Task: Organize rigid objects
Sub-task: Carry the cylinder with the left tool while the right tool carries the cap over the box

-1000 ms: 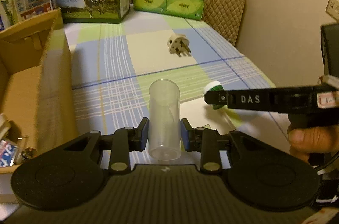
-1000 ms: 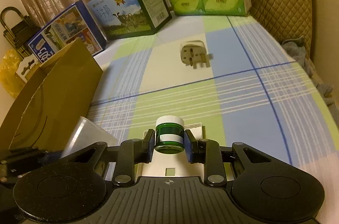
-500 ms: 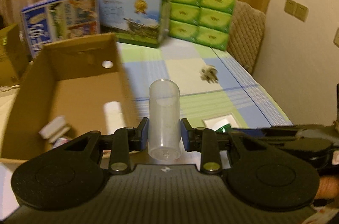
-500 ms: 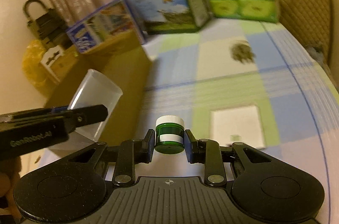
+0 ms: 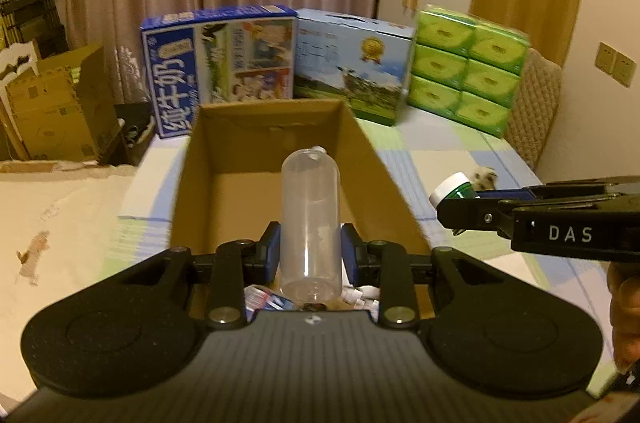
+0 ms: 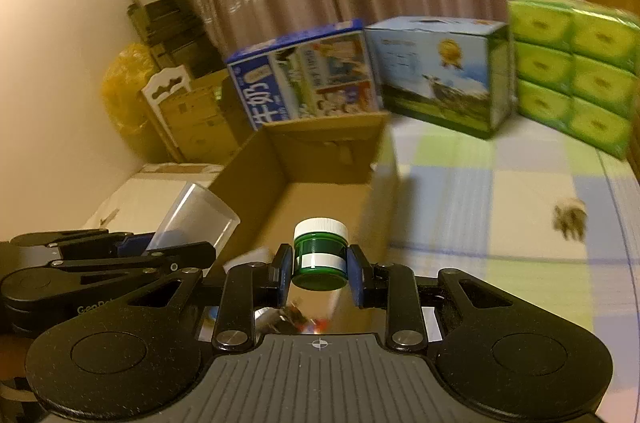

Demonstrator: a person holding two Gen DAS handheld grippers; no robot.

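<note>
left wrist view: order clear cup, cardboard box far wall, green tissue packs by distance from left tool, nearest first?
1. clear cup: held in the left tool.
2. cardboard box far wall: straight ahead.
3. green tissue packs: back right, on the table.

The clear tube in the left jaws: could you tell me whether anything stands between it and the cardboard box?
Nothing visible does. The clear tube is held upright over the open cardboard box, whose top has no lid or flap across it. Small items lie at the box's near end; the rest of its floor looks bare.
</note>
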